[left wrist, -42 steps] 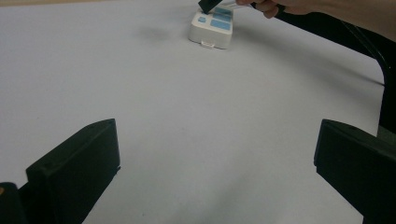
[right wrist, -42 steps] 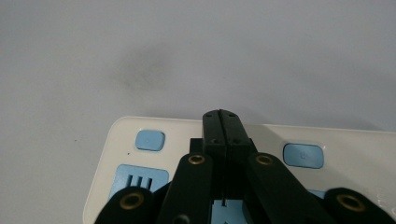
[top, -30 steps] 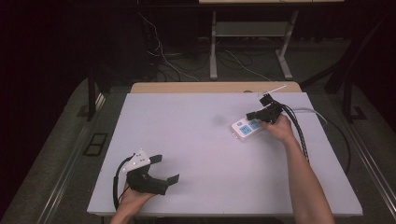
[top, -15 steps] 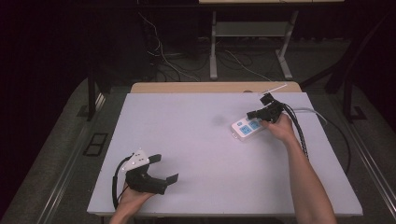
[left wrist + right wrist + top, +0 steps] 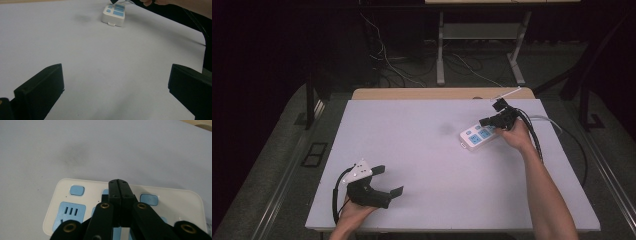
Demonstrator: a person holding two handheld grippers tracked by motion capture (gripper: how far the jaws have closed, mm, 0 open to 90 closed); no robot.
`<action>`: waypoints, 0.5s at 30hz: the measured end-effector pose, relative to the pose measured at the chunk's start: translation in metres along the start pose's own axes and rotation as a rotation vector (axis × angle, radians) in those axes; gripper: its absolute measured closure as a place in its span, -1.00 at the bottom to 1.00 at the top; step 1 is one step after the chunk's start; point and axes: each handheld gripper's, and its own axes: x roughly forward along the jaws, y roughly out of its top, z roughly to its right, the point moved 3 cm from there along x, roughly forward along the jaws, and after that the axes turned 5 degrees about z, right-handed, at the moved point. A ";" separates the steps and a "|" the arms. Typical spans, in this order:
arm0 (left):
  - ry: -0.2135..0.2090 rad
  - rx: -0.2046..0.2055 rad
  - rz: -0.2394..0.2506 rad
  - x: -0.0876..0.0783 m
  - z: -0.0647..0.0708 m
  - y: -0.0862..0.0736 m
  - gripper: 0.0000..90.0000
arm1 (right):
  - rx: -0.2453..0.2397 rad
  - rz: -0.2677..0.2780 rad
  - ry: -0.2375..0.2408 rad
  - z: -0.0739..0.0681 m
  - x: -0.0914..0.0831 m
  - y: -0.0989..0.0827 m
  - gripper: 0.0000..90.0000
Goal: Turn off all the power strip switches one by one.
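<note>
A white power strip (image 5: pixel 479 136) with blue sockets and buttons lies flat on the right half of the pale table (image 5: pixel 422 150). My right gripper (image 5: pixel 486 122) is shut, and its tips point down at the strip's far end. In the right gripper view the two jaws press together (image 5: pixel 119 185) over the top of the strip (image 5: pixel 75 202), between two blue buttons, with nothing visible between them. My left gripper (image 5: pixel 389 180) rests open near the front left edge, far from the strip. From it the strip (image 5: pixel 113 15) shows far ahead, beyond the wide-apart jaws (image 5: pixel 115 75).
A faint dark smudge (image 5: pixel 446 129) marks the table left of the strip. Black cables (image 5: pixel 562 135) trail from the right gripper over the table's right side. A wooden edge (image 5: pixel 437 93) runs along the back. Beyond it are loose floor cables and a metal frame (image 5: pixel 442 50).
</note>
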 end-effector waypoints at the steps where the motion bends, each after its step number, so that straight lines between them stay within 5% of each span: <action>1: -0.001 0.002 -0.001 0.000 0.000 0.000 -1.00 | -0.003 -0.006 -0.008 0.000 -0.001 0.001 0.99; 15: 0.002 -0.002 0.001 0.000 0.000 0.000 -1.00 | 0.026 0.023 -0.056 0.021 -0.017 0.012 0.99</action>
